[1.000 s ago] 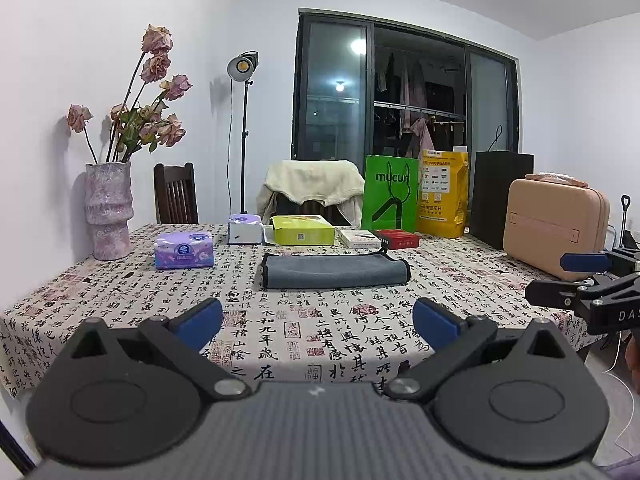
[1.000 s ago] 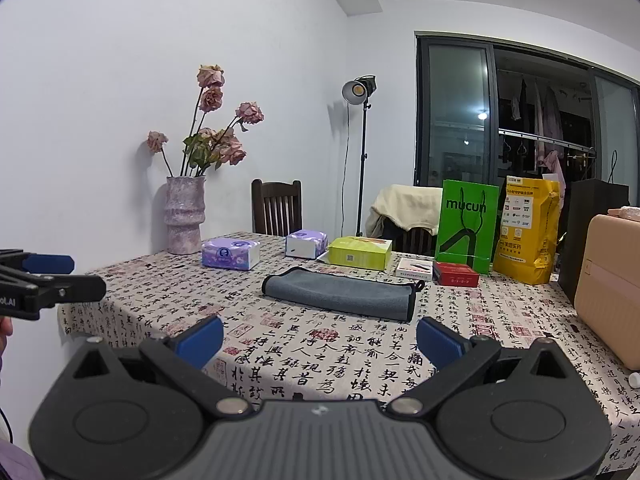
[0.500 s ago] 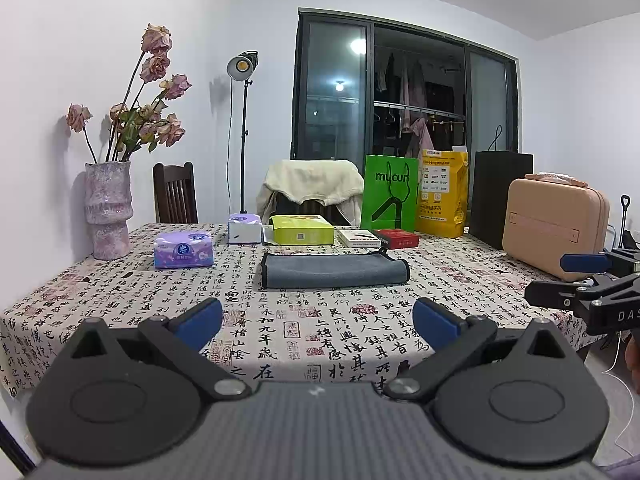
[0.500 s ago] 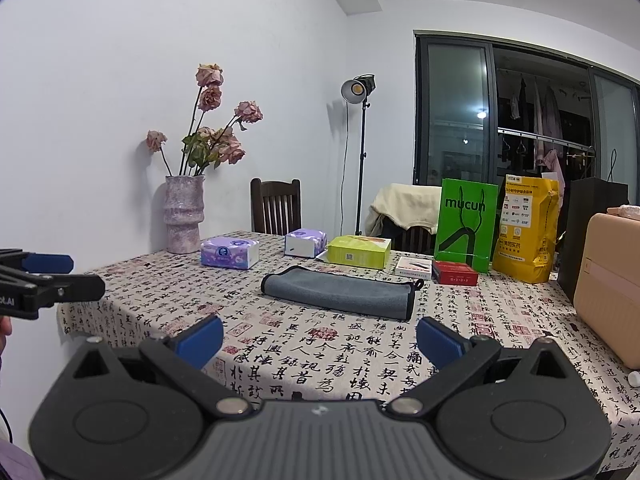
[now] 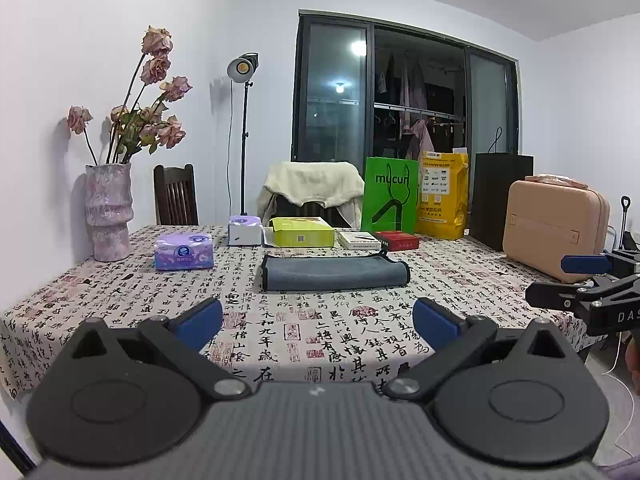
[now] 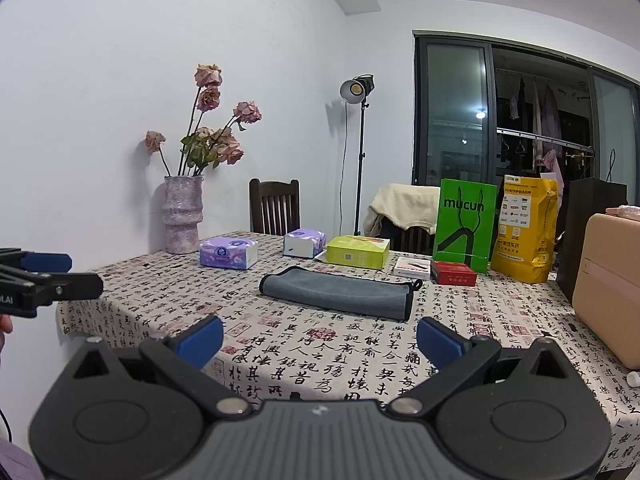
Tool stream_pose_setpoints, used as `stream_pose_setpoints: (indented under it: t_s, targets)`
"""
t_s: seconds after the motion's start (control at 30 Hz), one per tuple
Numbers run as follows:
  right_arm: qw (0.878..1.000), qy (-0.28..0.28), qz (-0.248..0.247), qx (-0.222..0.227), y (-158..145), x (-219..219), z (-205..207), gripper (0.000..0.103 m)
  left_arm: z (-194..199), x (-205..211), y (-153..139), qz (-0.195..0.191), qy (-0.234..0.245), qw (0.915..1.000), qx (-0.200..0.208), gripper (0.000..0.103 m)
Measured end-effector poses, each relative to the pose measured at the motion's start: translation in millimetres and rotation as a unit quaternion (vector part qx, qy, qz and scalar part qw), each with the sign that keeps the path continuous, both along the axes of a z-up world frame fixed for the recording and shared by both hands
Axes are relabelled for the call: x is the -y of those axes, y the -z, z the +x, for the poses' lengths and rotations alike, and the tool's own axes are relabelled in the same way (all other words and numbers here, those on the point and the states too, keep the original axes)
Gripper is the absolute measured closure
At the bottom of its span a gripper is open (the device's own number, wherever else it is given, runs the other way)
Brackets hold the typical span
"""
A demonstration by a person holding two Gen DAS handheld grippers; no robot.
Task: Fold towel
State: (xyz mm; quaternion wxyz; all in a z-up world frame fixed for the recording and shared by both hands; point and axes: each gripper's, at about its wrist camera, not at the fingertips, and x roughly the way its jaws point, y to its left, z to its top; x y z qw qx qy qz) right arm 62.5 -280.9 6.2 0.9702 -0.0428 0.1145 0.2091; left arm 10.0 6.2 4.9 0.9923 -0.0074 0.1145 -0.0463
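A grey towel (image 5: 334, 273) lies folded in a long flat strip on the patterned tablecloth (image 5: 280, 332), near the table's middle; the right wrist view shows the towel (image 6: 336, 292) too. My left gripper (image 5: 318, 322) hovers open at the near table edge, well short of the towel, nothing between its blue pads. My right gripper (image 6: 320, 340) is open too, equally far back and empty. The right gripper (image 5: 576, 280) shows at the right border of the left wrist view, and the left gripper (image 6: 48, 276) at the left border of the right wrist view.
Behind the towel stand tissue packs (image 5: 184, 252), a white box (image 5: 245, 231), a yellow-green box (image 5: 302, 232), a red box (image 5: 398, 240) and a green bag (image 5: 390, 196). A vase of dried roses (image 5: 108, 212) is far left, a pink case (image 5: 554, 228) far right.
The right wrist view has shifted very slightly; the towel and both grippers stay as they were.
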Motion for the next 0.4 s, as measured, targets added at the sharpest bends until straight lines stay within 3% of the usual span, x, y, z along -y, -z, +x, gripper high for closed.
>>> stream_pose_setpoints:
  t_s: [0.4]
  targets:
    - [1.000, 0.000, 0.000, 0.000, -0.2, 0.0, 0.0, 0.000, -0.1, 1.1, -0.4, -0.004, -0.001, 1.0000, -0.001, 0.000]
